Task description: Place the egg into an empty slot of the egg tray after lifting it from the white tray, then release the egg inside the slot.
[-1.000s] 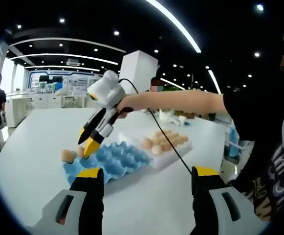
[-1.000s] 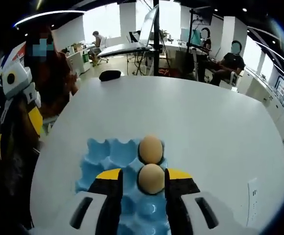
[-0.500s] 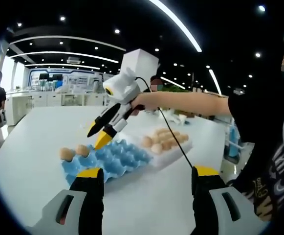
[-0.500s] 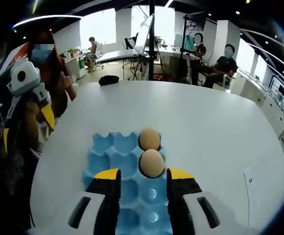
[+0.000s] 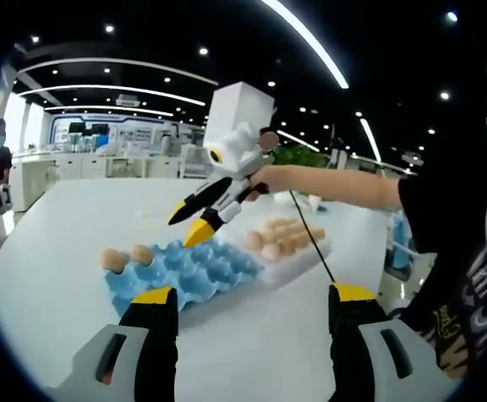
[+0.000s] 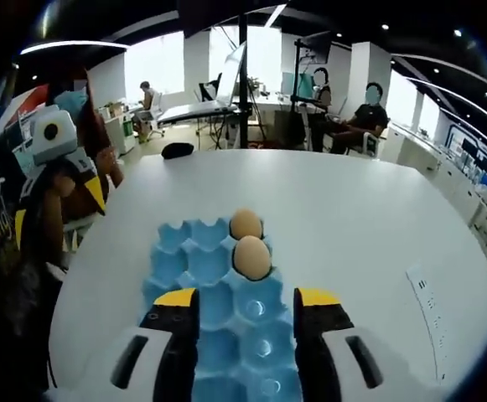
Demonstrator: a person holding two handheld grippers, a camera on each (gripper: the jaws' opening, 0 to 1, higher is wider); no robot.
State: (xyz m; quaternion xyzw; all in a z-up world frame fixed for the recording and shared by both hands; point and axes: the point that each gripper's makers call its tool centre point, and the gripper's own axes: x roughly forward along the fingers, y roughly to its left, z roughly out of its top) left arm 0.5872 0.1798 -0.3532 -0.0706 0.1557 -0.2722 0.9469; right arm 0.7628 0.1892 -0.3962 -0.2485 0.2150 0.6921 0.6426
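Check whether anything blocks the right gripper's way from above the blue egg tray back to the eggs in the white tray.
Nothing visible does. The right gripper hangs open in the air over the blue egg tray, and the eggs in the white tray lie uncovered just beyond it, with open space between.

Two eggs (image 5: 128, 257) in blue egg tray (image 5: 189, 270).

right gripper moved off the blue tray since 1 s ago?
Yes. In the left gripper view the right gripper has lifted off the blue egg tray toward the white tray; its egg stays slotted.
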